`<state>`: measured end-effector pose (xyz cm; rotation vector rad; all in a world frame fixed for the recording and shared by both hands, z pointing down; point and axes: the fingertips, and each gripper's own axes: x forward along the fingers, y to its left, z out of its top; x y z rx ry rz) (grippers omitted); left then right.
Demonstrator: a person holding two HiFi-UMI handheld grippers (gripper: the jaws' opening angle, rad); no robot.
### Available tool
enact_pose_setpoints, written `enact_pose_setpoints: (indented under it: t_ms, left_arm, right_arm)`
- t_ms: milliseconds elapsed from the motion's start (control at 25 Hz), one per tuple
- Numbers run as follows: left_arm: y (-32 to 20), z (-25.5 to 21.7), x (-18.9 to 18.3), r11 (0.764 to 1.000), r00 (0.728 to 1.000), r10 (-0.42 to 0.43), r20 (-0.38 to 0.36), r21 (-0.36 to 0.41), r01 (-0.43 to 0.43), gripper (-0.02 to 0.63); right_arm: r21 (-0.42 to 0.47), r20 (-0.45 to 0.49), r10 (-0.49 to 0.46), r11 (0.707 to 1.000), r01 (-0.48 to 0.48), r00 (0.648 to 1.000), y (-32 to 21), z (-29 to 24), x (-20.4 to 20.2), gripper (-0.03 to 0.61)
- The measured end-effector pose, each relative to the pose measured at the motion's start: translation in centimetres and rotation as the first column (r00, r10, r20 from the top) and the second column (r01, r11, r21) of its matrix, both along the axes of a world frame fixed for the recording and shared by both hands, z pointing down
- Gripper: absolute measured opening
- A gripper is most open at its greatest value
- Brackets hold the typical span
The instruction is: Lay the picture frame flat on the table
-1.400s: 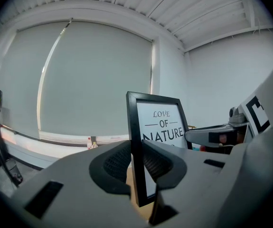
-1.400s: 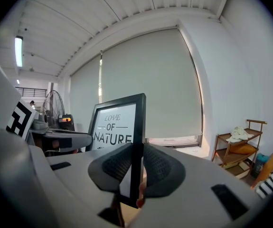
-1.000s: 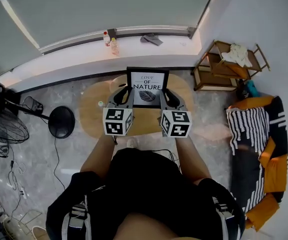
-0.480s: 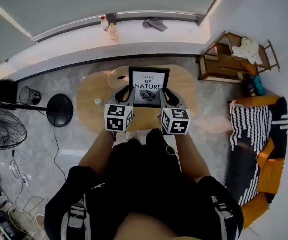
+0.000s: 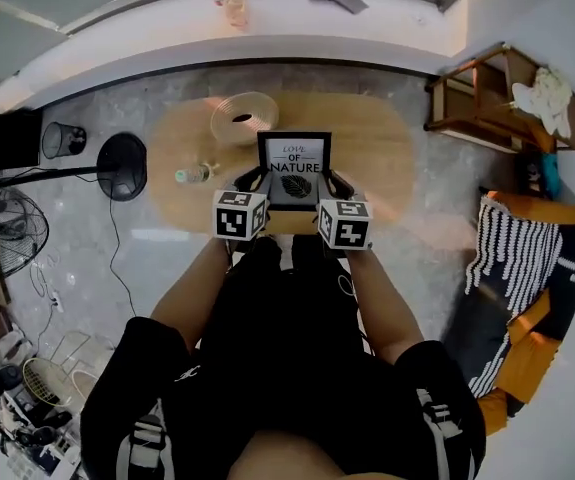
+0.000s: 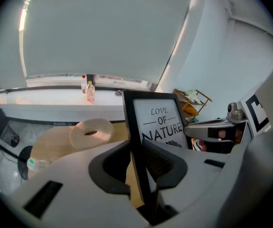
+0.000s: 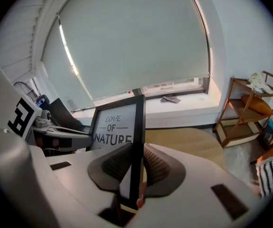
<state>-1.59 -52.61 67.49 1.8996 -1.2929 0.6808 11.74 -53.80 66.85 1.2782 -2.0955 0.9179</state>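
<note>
Frame (image 5: 294,170), lettered "LOVE OF NATURE"

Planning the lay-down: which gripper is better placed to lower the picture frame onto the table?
Probably right: the right gripper clamps the picture frame squarely, while the left gripper, also on it, has just been opening its jaws.
</note>
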Motion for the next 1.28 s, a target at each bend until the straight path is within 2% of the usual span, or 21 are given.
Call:
enact_pose_setpoints:
  t_ms: [120,280,440,600,840,1000,1160,1280]
  left_arm:
    - [0.0,5.6,0.8,0.993,1.0,-0.026,0.002,-0.112,0.026,0.091]
    - [0.2,12.5,1.6,0.971,0.999,-0.049,-0.018,-0.235,0.043,0.091]
    - [0.0,18.9,1.9,0.949,0.998,-0.051,-0.038,-0.314,0.037,0.091]
    - [0.6,24.2,2.6,0.924,0.997,-0.05,-0.05,-0.381,0.027,0.091]
    - [2.4,31.1,3.1,0.884,0.997,-0.049,-0.067,-0.468,0.012,0.091]
    - [3.4,34.6,2.9,0.869,0.997,-0.05,-0.064,-0.495,0.012,0.091]
    - [4.2,36.9,2.7,0.864,0.997,-0.067,-0.049,-0.502,0.033,0.091]
    - [4.3,38.1,2.7,0.873,0.996,-0.076,-0.044,-0.486,0.045,0.091]
  right_arm:
    - [-0.107,-0.014,-0.028,0.994,0.026,1.0,-0.3,5.6,0.7,0.089]
    - [-0.24,-0.023,-0.033,0.971,0.027,0.999,-0.4,12.5,1.5,0.09]
    - [-0.316,-0.05,-0.051,0.948,0.033,0.997,-0.6,18.7,1.8,0.091]
    - [-0.411,-0.061,-0.029,0.912,0.001,0.998,0.4,24.4,2.7,0.09]
    - [-0.484,-0.075,-0.055,0.875,0.012,0.996,2.0,31.3,3.0,0.091]
    - [-0.502,-0.097,-0.093,0.864,0.032,0.991,2.8,34.6,2.8,0.091]
    - [-0.51,-0.113,-0.123,0.859,0.049,0.986,3.3,37.1,2.5,0.091]
    - [-0.519,-0.146,-0.116,0.854,0.023,0.982,3.1,38.1,2.6,0.089]
